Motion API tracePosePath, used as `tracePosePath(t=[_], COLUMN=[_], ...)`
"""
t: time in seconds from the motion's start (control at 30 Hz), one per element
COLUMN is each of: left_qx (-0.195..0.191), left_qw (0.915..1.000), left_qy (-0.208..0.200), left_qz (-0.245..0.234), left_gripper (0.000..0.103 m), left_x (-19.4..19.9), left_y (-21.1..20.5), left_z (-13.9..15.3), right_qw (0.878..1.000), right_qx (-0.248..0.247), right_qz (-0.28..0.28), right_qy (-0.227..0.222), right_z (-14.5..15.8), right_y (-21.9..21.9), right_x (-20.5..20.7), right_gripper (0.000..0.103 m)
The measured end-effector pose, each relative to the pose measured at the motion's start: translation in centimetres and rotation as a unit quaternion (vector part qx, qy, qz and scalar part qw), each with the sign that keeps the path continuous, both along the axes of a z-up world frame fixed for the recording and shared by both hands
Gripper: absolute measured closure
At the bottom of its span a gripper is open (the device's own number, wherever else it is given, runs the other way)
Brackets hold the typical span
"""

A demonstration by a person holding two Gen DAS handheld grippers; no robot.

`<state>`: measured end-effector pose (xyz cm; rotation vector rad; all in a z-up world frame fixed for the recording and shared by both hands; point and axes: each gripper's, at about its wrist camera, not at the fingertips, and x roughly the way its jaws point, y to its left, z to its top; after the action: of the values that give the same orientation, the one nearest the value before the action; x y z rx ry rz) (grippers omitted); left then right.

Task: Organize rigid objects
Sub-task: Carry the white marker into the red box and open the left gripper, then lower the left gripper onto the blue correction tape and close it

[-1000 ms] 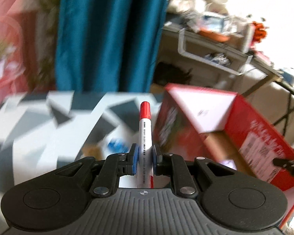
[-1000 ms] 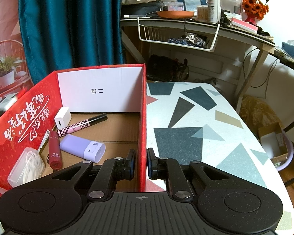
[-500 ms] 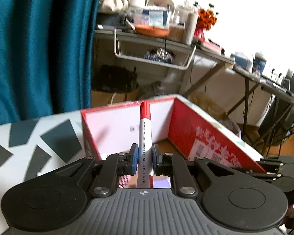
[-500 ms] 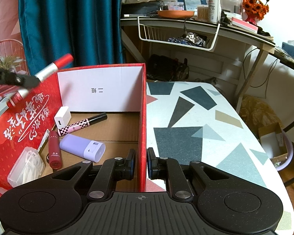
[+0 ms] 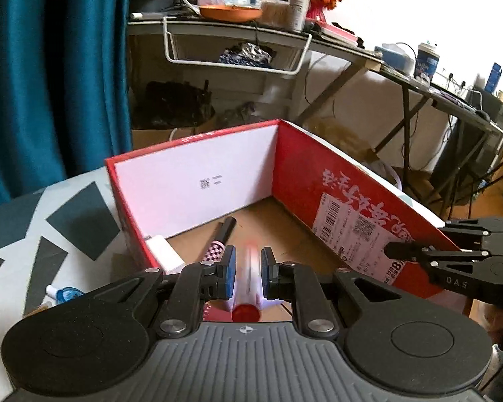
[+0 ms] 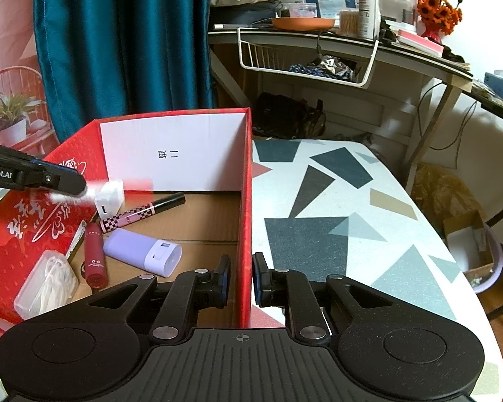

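Note:
A red cardboard box [image 6: 246, 167] stands open on the patterned table. My left gripper [image 5: 248, 271] hovers over the box's inside, its pads on either side of a white marker with a red cap [image 5: 249, 268]. The marker is smeared with motion while the gripper looks sharp. From the right wrist view the marker [image 6: 130, 186] sticks out level from the left gripper [image 6: 73, 182]. My right gripper [image 6: 241, 278] is shut on the box's right wall. In the box lie a white charger [image 6: 109, 199], a checked pen [image 6: 141, 211], a dark red tube [image 6: 94, 254] and a lilac cylinder [image 6: 141, 251].
A clear case of white bits [image 6: 47, 284] lies in the box's near left corner. A small blue and white item [image 5: 63, 293] sits on the table [image 6: 318, 234] left of the box. A teal curtain and a cluttered desk with a wire basket [image 6: 305, 63] stand behind.
My left gripper swung from the table's left to above the box. The marker, sharp and upright before, now tips downward and is blurred. The right gripper stayed still.

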<state>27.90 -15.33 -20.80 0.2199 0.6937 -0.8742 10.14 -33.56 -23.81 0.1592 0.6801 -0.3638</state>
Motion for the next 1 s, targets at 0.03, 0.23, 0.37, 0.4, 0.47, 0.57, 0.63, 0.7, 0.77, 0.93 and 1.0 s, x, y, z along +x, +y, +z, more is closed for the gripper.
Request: tracePosePath(t=[0.03, 0.23, 0.37, 0.4, 0.47, 0.57, 0.63, 0.7, 0.77, 0.93, 1.0], left_qx=[-0.004, -0.071, -0.106, -0.108, -0.105, -0.091, -0.081, -0.074, -0.068, -0.056, -0.044], left_qw=[1.0, 0.9963, 0.9881, 0.9856, 0.9808, 0.9716, 0.9686, 0.9661, 0.9635, 0.9642, 0.9668], left_qy=[-0.001, -0.001, -0.007, -0.007, -0.004, -0.001, 0.003, 0.007, 0.015, 0.036, 0.037], left_qz=[0.004, 0.047, 0.111, 0.13, 0.164, 0.218, 0.235, 0.247, 0.258, 0.257, 0.249], left_gripper=[0.086, 0.076, 0.046, 0.044, 0.039, 0.037, 0.037, 0.037, 0.037, 0.037, 0.037], left_x=[0.1, 1.6, 3.2, 3.7, 4.6, 5.6, 6.2, 6.5, 6.8, 7.4, 7.7], left_y=[0.2, 3.6, 7.1, 8.1, 9.6, 11.6, 12.4, 12.8, 13.0, 12.2, 11.4], left_z=[0.1, 1.9, 2.9, 2.9, 2.9, 2.4, 2.1, 1.6, 0.9, -1.0, -1.8], right_qw=[1.0, 1.0, 1.0, 1.0, 1.0, 1.0, 1.0, 1.0, 1.0, 1.0, 1.0], right_qx=[0.0, 0.0, 0.001, 0.001, 0.001, 0.001, 0.001, 0.001, 0.001, 0.0, -0.001], right_qz=[0.0, 0.0, 0.0, 0.0, 0.0, 0.0, -0.001, 0.0, 0.0, 0.001, 0.002], right_qy=[0.0, 0.001, 0.0, 0.0, 0.0, 0.0, 0.0, 0.0, 0.0, 0.001, 0.003], right_z=[0.0, 0.0, 0.0, 0.0, 0.0, 0.0, 0.0, 0.0, 0.0, 0.0, 0.0], right_y=[0.0, 0.0, 0.0, 0.0, 0.0, 0.0, 0.0, 0.1, 0.0, 0.1, 0.1], right_x=[0.0, 0.0, 0.0, 0.0, 0.0, 0.0, 0.0, 0.0, 0.0, 0.1, 0.1], right_gripper=[0.089, 0.089, 0.088, 0.088, 0.088, 0.088, 0.088, 0.088, 0.088, 0.088, 0.087])
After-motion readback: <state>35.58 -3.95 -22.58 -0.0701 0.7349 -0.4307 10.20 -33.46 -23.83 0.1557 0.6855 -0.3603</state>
